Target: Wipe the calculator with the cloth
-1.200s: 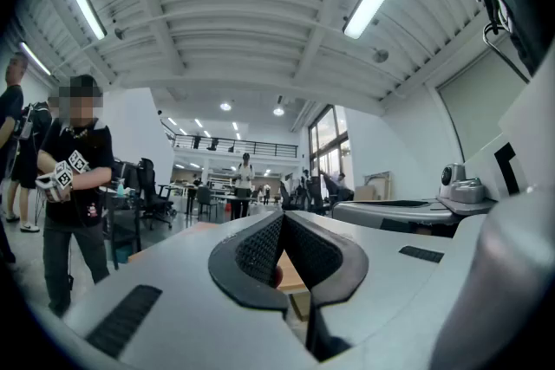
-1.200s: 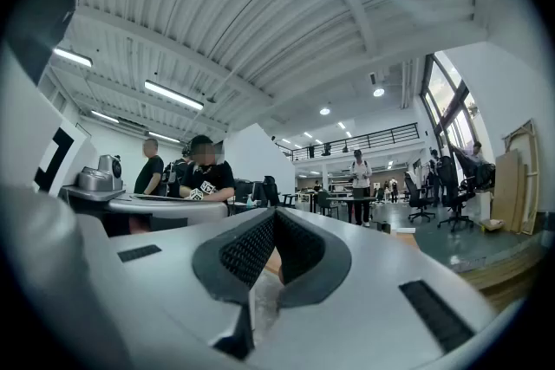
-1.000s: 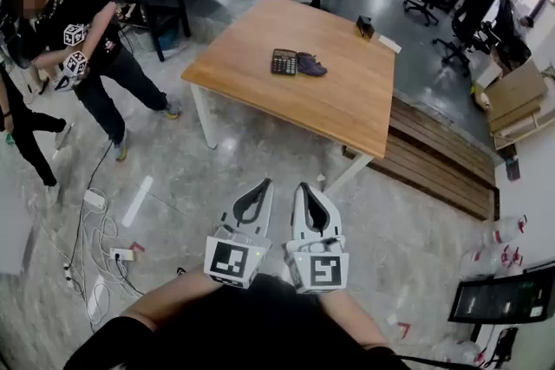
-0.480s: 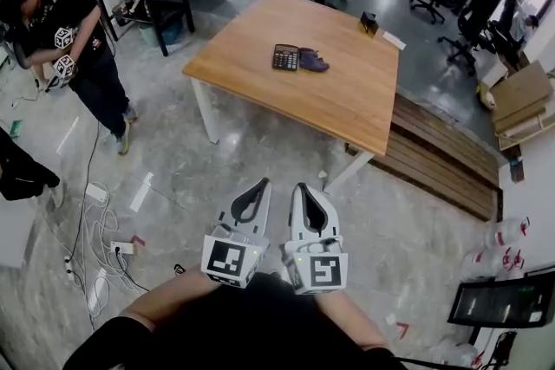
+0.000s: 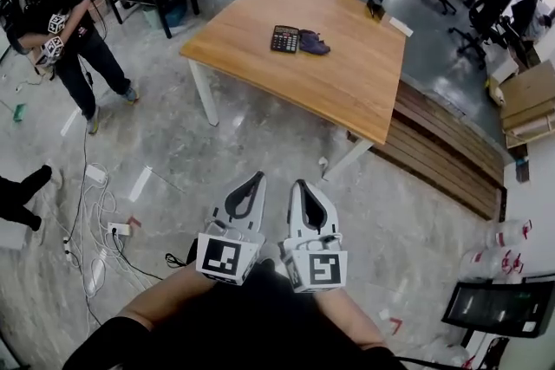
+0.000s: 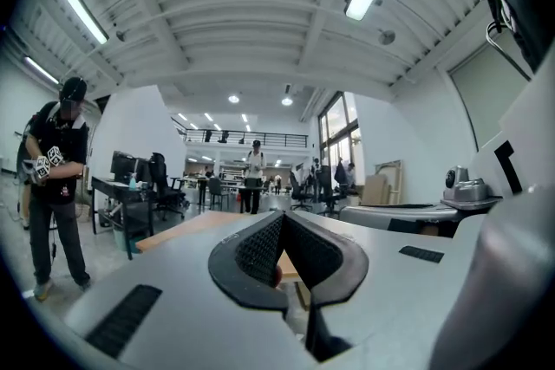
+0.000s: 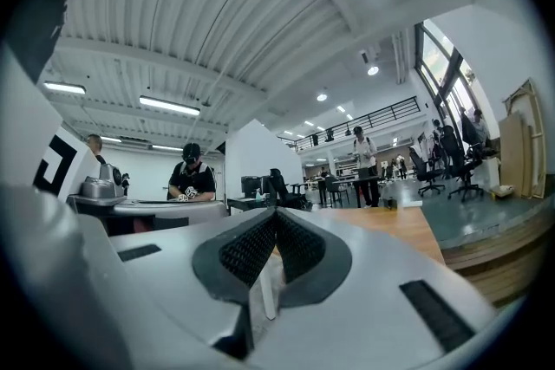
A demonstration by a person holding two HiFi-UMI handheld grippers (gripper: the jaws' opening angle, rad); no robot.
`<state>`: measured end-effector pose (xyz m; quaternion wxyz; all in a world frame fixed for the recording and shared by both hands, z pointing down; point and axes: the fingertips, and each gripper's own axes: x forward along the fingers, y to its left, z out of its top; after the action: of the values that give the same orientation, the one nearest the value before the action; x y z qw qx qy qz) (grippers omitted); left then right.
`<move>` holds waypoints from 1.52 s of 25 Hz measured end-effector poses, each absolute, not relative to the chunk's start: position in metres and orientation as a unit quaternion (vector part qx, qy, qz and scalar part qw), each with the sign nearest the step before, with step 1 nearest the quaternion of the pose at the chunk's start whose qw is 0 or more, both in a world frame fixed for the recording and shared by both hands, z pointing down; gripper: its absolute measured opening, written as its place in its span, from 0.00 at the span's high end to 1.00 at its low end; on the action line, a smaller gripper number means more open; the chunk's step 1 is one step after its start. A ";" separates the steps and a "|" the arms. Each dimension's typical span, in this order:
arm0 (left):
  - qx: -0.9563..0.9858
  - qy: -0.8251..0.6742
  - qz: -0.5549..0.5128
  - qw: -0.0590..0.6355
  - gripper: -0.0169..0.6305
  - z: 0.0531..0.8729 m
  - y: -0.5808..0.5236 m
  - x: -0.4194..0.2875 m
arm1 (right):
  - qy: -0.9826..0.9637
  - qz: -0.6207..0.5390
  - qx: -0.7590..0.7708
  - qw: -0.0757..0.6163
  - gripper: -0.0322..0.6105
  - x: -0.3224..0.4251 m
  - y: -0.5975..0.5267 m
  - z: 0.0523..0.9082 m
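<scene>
Left tool (image 5: 257, 176) and right tool (image 5: 299, 184) (both closed) hover far from calculator (image 5: 284, 38).

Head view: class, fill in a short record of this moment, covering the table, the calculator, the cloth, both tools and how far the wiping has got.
table: wooden top, white legs, ahead across the floor
calculator: dark, flat on the table
cloth: dark purple, crumpled, right beside the calculator
left tool: jaws together, nothing between them, held over the floor, short of the table
right tool: jaws together, nothing between them, alongside the left tool
wiping: not yet begun; cloth not picked up
</scene>
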<state>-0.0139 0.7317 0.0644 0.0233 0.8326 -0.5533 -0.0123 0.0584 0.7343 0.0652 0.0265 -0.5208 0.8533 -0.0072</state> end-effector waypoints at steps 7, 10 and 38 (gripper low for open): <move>0.824 -0.566 -0.004 0.040 0.96 0.093 0.672 -0.027 | 0.855 -0.015 -0.518 -0.004 0.93 0.056 0.685 0.092; 0.827 -0.560 0.000 0.043 0.96 0.103 0.632 -0.031 | 0.854 -0.010 -0.520 -0.008 0.93 0.051 0.647 0.097; 0.855 -0.513 -0.003 0.080 0.96 0.106 0.316 -0.107 | 0.829 -0.015 -0.558 -0.029 0.93 -0.038 0.330 0.100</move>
<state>-0.1074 0.3164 0.1056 0.0797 0.8546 -0.5131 -0.0026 -0.0384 0.3304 0.1004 -0.0287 -0.5584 0.8289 -0.0147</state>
